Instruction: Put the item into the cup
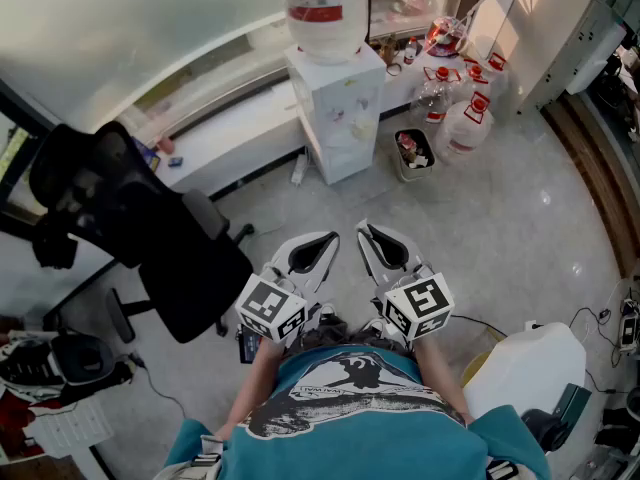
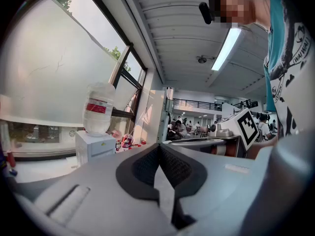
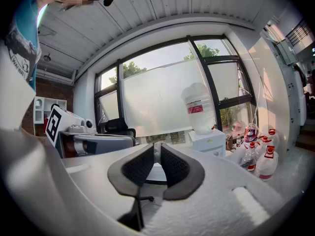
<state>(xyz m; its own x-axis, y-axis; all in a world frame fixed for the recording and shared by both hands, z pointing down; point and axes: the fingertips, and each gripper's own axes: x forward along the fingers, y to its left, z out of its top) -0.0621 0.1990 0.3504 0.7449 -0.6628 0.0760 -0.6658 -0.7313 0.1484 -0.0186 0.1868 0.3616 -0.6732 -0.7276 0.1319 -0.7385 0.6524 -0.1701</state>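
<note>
Left tool (image 1: 333, 238) and right tool (image 1: 362, 230), each closed and empty, held side by side above floor (image 1: 500, 228), facing dispenser (image 1: 335, 108); whereabouts of item and cup cannot be told.

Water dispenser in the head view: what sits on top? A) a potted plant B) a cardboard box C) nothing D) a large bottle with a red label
D: a large bottle with a red label stands on the white water dispenser.
</note>
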